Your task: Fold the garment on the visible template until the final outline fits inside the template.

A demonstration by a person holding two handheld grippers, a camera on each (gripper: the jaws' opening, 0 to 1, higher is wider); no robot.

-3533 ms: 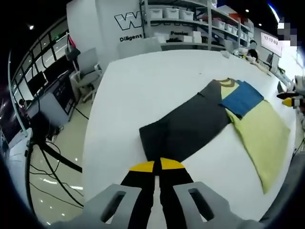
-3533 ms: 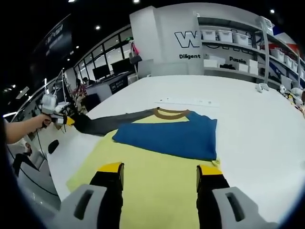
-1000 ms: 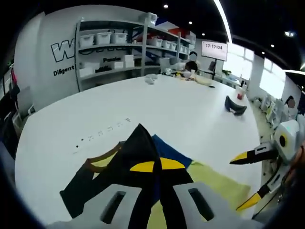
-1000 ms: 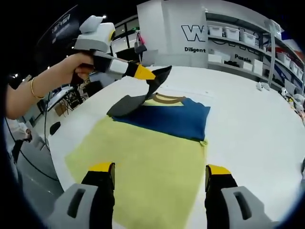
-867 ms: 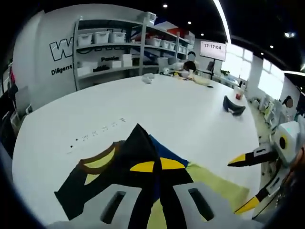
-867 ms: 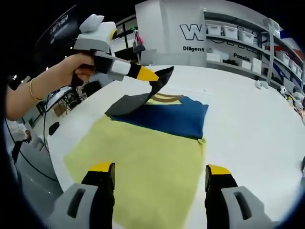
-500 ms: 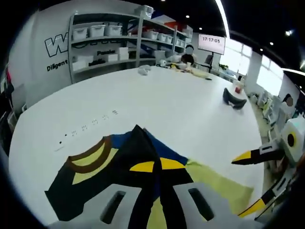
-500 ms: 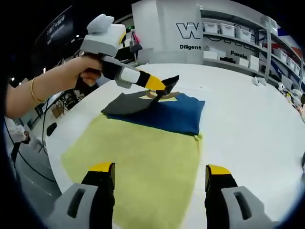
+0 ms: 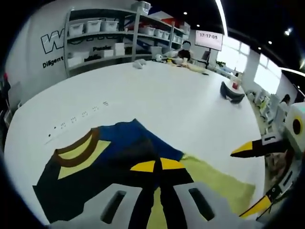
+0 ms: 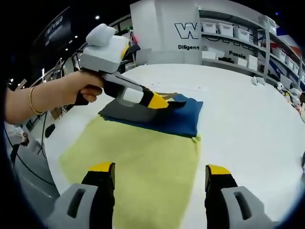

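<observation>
Partway: left hand-held gripper (image 10: 164, 101) clamps the dark grey sleeve (image 10: 119, 110) across the blue-and-yellow shirt (image 10: 143, 157) lying on the white surface (image 10: 248, 124); right hand-held gripper (image 10: 157, 172) hovers wide, empty; no template outline discernible, lower yellow body not yet folded.

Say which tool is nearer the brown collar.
Left. The left tool is shut on the grey sleeve right beside the collar; the right tool hangs open over the yellow hem.

Left gripper view sits low, close over the yellow, blue and grey folded garment (image 9: 119, 157); right gripper view faces it from farther back.
</observation>
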